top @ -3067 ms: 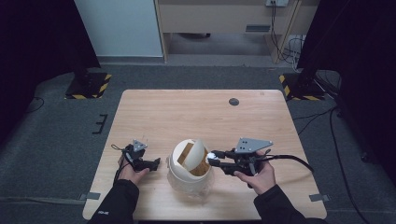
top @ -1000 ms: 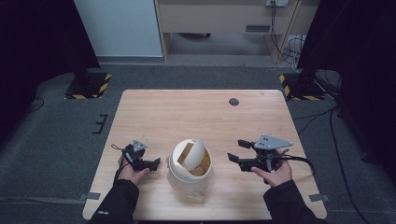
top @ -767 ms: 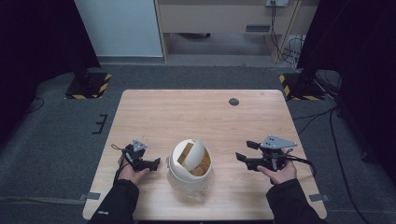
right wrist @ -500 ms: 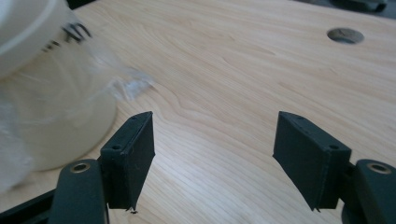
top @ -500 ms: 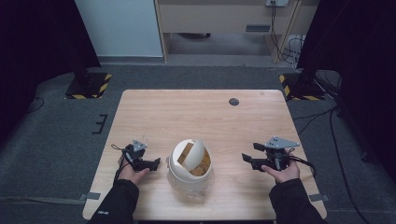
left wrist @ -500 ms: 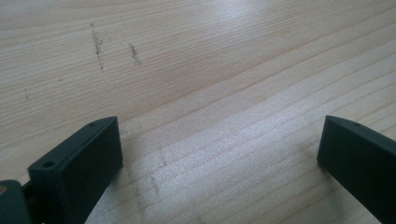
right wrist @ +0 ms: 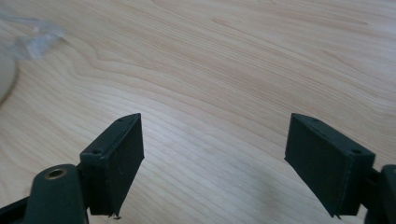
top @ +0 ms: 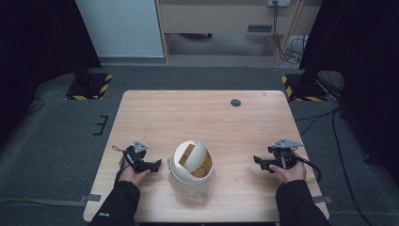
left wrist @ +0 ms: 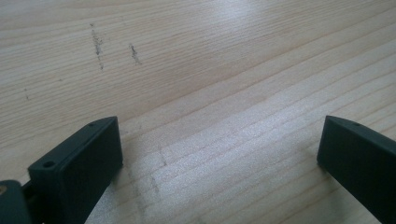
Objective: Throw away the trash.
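1. At the near edge of the light wooden desk (top: pixel 188 113), two dark sleeves come in from below, each hand holding a black two-jaw gripper.
2. The left gripper (top: pixel 157 164) rests low over the near left part of the desk, pointing right toward the container; its jaws stand wide apart with only bare wood grain between them, as the left gripper view (left wrist: pixel 219 154) shows.
3. The right gripper (top: pixel 256 161) sits near the right edge of the desk, pointing left, well apart from the container. Its jaws have just been opening and now stand wide apart with nothing between them; the right gripper view (right wrist: pixel 215 158) shows plain wood under them.
4. Between the two hands, nearer the left one, stands the round cream-white plastic container (top: pixel 191 174), its cream swing flap (top: pixel 196 154) tilted open at the top and tan pieces visible inside. Neither gripper touches it.
5. In the right gripper view a scrap of clear film (right wrist: pixel 37 35) lies on the wood at the far left.
6. Farther off, a small dark round cable hole (top: pixel 235 102) marks the far right part of the desk.
7. Beyond the desk lies grey carpet (top: pixel 56 141), with two black stands bearing yellow-and-black striped bases (top: pixel 89 87) at the far corners.
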Demonstrator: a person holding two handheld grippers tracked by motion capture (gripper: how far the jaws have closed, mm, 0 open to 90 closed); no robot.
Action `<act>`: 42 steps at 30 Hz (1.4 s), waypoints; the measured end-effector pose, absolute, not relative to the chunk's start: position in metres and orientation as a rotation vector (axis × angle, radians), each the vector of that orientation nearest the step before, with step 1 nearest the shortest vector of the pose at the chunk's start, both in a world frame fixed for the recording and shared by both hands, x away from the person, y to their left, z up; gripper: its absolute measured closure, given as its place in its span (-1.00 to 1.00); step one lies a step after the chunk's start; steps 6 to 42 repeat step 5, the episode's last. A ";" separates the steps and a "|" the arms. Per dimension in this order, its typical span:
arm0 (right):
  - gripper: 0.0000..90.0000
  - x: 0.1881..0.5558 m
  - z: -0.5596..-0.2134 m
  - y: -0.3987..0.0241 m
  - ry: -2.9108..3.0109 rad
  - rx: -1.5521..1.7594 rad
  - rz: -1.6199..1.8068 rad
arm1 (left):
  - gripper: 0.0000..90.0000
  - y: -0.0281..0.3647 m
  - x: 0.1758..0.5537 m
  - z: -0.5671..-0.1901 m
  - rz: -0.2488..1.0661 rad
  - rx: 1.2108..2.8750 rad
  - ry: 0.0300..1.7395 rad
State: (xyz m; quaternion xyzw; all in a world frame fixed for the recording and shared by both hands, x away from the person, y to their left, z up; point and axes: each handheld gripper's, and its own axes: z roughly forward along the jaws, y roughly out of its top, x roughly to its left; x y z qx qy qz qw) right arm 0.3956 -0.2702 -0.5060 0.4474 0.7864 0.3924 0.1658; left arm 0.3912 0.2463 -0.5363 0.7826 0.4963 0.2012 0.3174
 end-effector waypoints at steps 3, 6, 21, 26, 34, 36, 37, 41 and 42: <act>-0.61 0.398 -0.509 -0.276 2.225 1.297 1.083 | -1.00 0.246 0.391 -0.536 0.530 2.059 1.306; -0.64 0.399 -0.511 -0.279 2.221 1.311 1.056 | -1.00 0.246 0.391 -0.536 0.530 2.059 1.307; -0.64 0.399 -0.511 -0.279 2.221 1.311 1.056 | -1.00 0.246 0.391 -0.536 0.530 2.059 1.307; -0.64 0.399 -0.511 -0.279 2.221 1.311 1.056 | -1.00 0.246 0.391 -0.536 0.530 2.059 1.307; -0.64 0.399 -0.511 -0.279 2.221 1.311 1.056 | -1.00 0.246 0.391 -0.536 0.530 2.059 1.307; -0.64 0.399 -0.511 -0.279 2.221 1.311 1.056 | -1.00 0.246 0.391 -0.536 0.530 2.059 1.307; -0.64 0.399 -0.511 -0.279 2.221 1.311 1.056 | -1.00 0.246 0.391 -0.536 0.530 2.059 1.307; -0.64 0.399 -0.511 -0.279 2.221 1.311 1.056 | -1.00 0.246 0.391 -0.536 0.530 2.059 1.307; -0.64 0.399 -0.511 -0.279 2.221 1.311 1.056 | -1.00 0.246 0.391 -0.536 0.530 2.059 1.307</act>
